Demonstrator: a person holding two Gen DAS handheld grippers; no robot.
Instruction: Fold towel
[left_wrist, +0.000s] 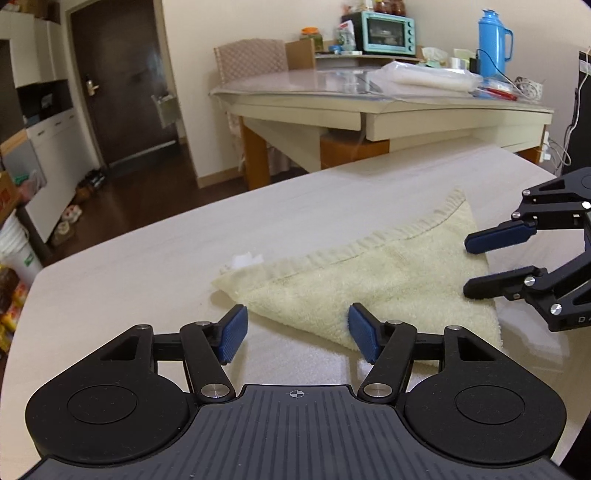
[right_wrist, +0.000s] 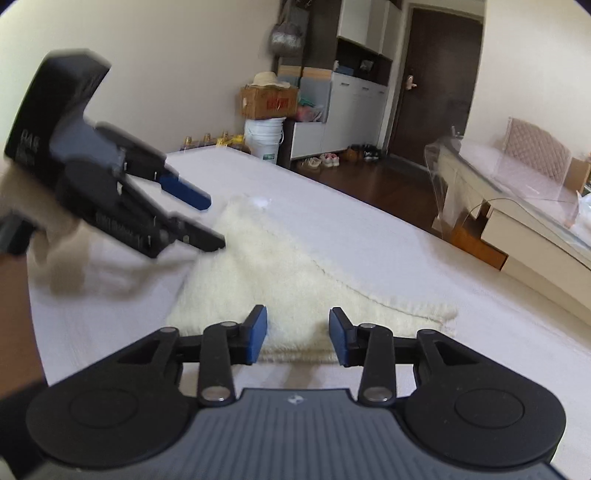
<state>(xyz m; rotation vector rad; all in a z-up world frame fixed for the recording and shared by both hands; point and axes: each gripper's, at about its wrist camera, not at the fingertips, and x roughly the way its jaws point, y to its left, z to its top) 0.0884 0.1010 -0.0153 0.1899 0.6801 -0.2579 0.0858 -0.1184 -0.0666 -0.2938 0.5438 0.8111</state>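
Observation:
A cream towel (left_wrist: 369, 280) lies folded on the pale table (left_wrist: 147, 266); it also shows in the right wrist view (right_wrist: 280, 273). My left gripper (left_wrist: 293, 332) is open and empty, its blue pads either side of the towel's near edge. It shows blurred in the right wrist view (right_wrist: 212, 221), above the towel's far left part. My right gripper (right_wrist: 297, 334) is open and empty at the towel's near edge. In the left wrist view it (left_wrist: 467, 266) stands open over the towel's right side.
A second table (left_wrist: 369, 99) stands behind with a teal oven (left_wrist: 388, 31), a blue flask (left_wrist: 493, 42) and plastic bags. A small white scrap (left_wrist: 243, 259) lies by the towel's far corner. The table's left edge drops to a dark floor.

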